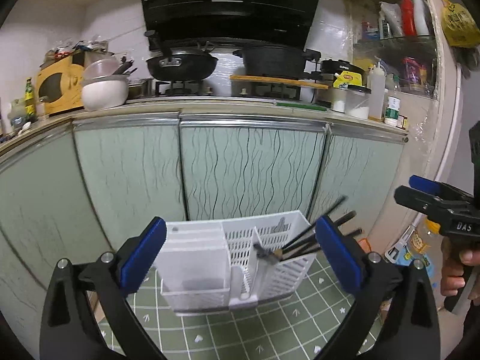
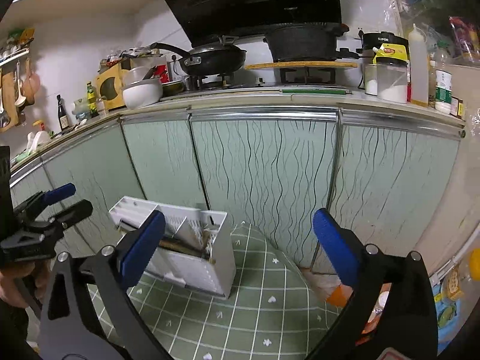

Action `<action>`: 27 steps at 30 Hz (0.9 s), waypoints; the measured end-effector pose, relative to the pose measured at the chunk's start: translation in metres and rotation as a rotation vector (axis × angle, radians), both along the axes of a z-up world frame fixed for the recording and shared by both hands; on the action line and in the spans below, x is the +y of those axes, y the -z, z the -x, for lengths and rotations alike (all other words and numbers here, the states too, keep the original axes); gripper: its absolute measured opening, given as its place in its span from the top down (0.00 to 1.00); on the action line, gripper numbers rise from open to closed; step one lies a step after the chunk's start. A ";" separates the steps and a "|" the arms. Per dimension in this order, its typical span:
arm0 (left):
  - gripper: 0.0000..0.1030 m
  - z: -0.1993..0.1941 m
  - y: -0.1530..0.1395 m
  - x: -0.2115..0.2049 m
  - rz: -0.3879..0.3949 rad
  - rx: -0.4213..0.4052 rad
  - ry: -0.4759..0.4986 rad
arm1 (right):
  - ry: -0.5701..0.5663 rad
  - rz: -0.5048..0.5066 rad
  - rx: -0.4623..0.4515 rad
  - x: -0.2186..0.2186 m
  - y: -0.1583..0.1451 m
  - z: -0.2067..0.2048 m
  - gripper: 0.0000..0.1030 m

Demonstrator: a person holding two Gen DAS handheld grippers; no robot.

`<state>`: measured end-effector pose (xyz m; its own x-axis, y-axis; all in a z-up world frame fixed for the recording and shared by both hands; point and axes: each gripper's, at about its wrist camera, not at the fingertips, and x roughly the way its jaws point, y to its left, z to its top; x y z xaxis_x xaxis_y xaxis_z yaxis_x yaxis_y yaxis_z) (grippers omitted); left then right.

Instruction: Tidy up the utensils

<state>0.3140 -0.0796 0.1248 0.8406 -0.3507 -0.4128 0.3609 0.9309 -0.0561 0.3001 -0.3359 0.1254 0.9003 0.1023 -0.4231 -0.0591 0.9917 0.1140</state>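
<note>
chopsticks (image 1: 303, 244) blurred, holder (image 1: 192, 258) base hidden

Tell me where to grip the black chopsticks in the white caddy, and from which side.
Grip the black chopsticks by their free upper ends, coming from above on the right: they lean out over the white caddy's right rim, while their lower ends sit deep in the slotted compartment.

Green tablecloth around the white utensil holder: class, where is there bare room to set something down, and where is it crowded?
Bare tablecloth lies in front of the utensil holder and to its right, up to the cabinet doors. The counter above is crowded: wok, pot, bowls, bottles. Chopsticks jut from the holder's right compartment.
</note>
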 end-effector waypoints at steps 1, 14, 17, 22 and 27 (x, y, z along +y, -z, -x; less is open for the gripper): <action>0.06 0.005 0.001 0.003 -0.003 0.003 -0.001 | -0.001 0.008 0.003 0.001 0.001 0.006 0.08; 0.05 0.078 0.017 0.017 -0.033 0.031 -0.015 | -0.015 0.059 0.049 0.019 0.026 0.080 0.08; 0.05 0.099 0.025 0.017 -0.018 0.022 -0.015 | -0.007 0.063 0.039 0.025 0.032 0.100 0.08; 0.05 0.129 0.036 0.013 -0.039 -0.005 -0.021 | 0.033 0.088 0.033 0.033 0.040 0.125 0.08; 0.05 0.154 0.036 0.014 -0.051 -0.047 -0.036 | 0.060 0.104 0.051 0.039 0.049 0.139 0.08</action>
